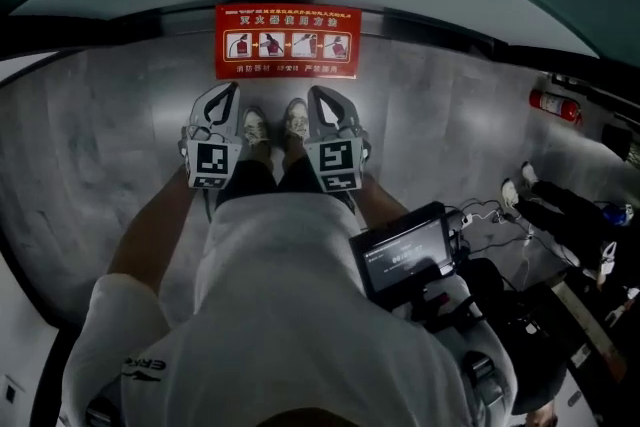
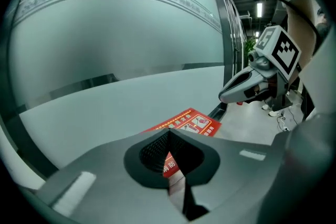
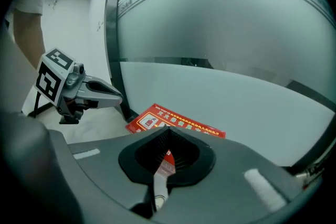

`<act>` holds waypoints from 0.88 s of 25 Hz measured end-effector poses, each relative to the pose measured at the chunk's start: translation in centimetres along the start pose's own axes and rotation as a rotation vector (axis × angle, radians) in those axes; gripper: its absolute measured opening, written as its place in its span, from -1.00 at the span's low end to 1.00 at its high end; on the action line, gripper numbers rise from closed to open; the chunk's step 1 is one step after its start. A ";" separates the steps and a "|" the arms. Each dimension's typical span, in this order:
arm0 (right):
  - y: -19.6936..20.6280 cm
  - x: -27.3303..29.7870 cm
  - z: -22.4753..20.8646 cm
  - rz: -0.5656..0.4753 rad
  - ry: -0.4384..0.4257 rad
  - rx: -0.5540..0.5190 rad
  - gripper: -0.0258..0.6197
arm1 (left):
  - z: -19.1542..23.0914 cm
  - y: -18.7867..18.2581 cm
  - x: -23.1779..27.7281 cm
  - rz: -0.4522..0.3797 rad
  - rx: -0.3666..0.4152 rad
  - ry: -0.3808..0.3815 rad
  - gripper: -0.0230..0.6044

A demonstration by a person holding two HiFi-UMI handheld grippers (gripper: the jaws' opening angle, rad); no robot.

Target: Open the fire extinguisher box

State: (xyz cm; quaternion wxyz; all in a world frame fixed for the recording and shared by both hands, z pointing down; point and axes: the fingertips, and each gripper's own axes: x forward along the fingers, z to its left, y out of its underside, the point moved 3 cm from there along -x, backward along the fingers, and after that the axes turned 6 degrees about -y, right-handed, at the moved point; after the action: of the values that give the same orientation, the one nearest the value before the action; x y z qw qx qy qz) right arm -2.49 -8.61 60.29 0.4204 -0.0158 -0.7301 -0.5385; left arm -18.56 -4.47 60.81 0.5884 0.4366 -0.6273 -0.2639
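Closed left tongs (image 1: 228,93) and right tongs (image 1: 318,95) face red 灭火器使用方法 label (image 1: 287,42).

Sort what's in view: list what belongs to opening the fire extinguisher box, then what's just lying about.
For the job:
red instruction panel, apparently marking the box; left gripper, shut; right gripper, shut.

Lying about:
red fire extinguisher at the far right; screen unit at the person's waist; white cables; a bystander's legs.
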 end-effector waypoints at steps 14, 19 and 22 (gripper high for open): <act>10.4 7.9 0.1 0.168 -0.064 -0.156 -0.88 | -4.7 10.7 6.3 0.120 0.196 0.041 -0.92; 11.8 8.8 0.2 0.187 -0.045 -0.254 -0.88 | -4.9 11.3 6.7 0.116 0.374 0.014 -0.92; 12.6 9.6 0.1 0.216 -0.044 -0.368 -0.52 | -5.4 12.0 7.2 0.098 0.514 0.003 -0.90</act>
State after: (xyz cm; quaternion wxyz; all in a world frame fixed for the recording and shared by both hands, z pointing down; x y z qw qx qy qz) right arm -2.75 -7.31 76.11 0.4495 -0.1824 -0.6227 -0.6139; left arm -15.70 -3.91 75.55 0.4710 0.5412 -0.6935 -0.0663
